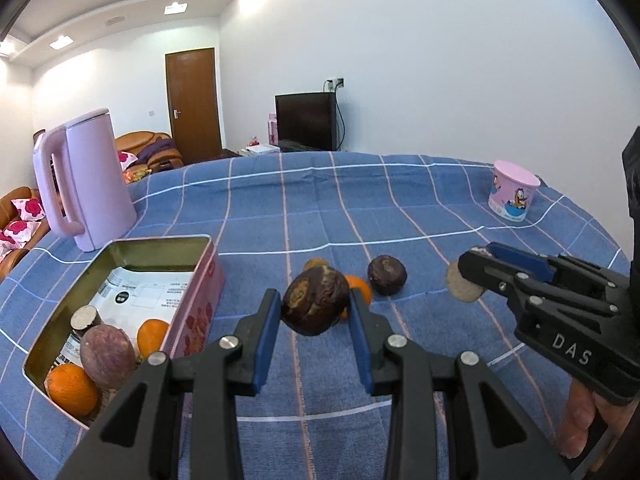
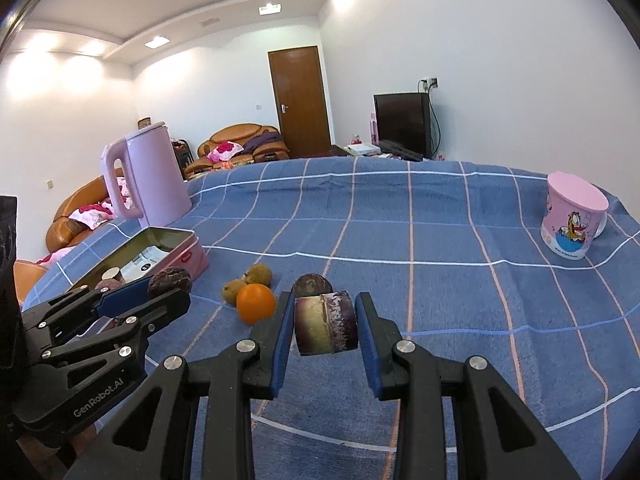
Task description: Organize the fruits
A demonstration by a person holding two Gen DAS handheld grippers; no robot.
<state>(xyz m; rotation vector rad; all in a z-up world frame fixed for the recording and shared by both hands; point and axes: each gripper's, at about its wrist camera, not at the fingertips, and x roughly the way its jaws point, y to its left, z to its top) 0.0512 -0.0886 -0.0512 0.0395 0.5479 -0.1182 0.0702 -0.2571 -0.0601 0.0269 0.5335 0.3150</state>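
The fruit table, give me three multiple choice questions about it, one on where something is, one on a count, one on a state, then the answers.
1. Where does the pink kettle stand?
A. behind the tin box
B. beside the cartoon cup
C. inside the tin box

2. How many oranges lie in the tin box?
A. none
B. two
C. five

3. What is the left gripper doing?
A. open over the cup
B. gripping a dark wrinkled fruit
C. resting empty on the cloth

Answers: 1 A, the kettle rises just past the box's far end. 2 B, the left wrist view shows one orange at the near corner and another by the wall. 3 B, the dark wrinkled fruit sits clamped between the blue pads.
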